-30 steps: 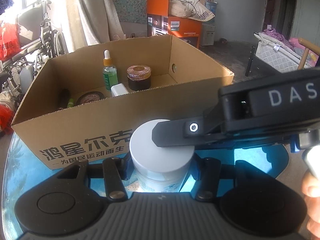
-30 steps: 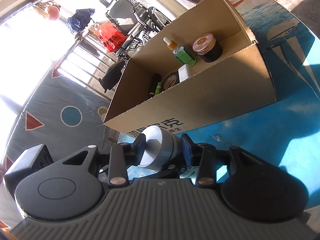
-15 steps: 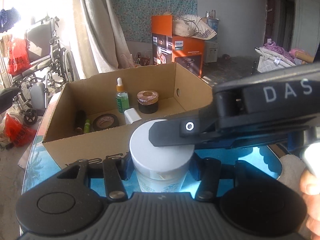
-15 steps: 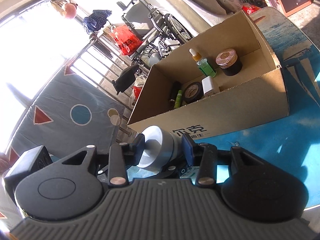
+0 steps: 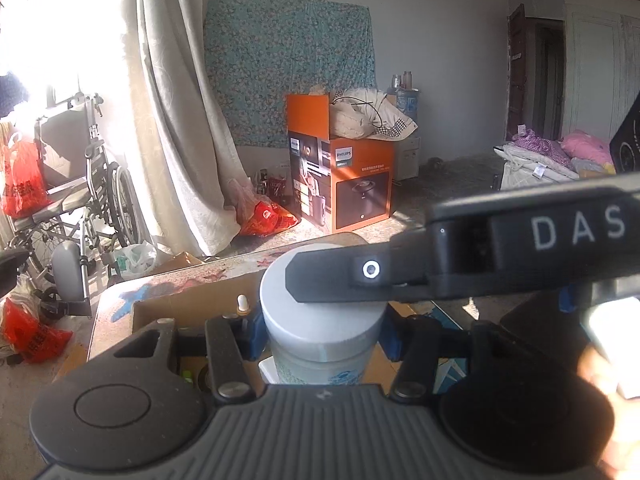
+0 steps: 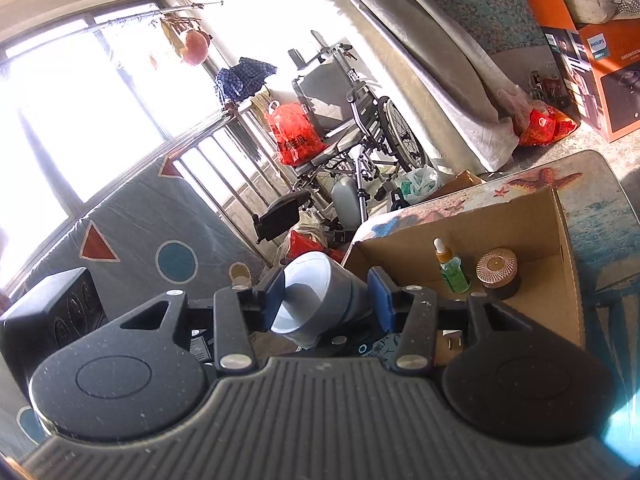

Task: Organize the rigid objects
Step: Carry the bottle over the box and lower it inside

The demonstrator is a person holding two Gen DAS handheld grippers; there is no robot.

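Note:
A white jar with a pale grey lid hangs in the air, held from two sides. My left gripper is shut on the jar's body, a blue pad on each side. My right gripper reaches in from the right, and one black finger crosses the lid. Its jaws are opening with the lid between them, and the pads still touch its sides. The cardboard box lies below and beyond, holding a green dropper bottle and a dark jar with a copper lid.
The box stands on a table with a blue sea print. A wheelchair and red bags stand left by the curtain. An orange carton sits on the floor behind. A person's hand shows at the lower right.
Both grippers have risen with the jar, so the box has dropped low in both views. The right gripper has rolled and its jaws stand a little wider.

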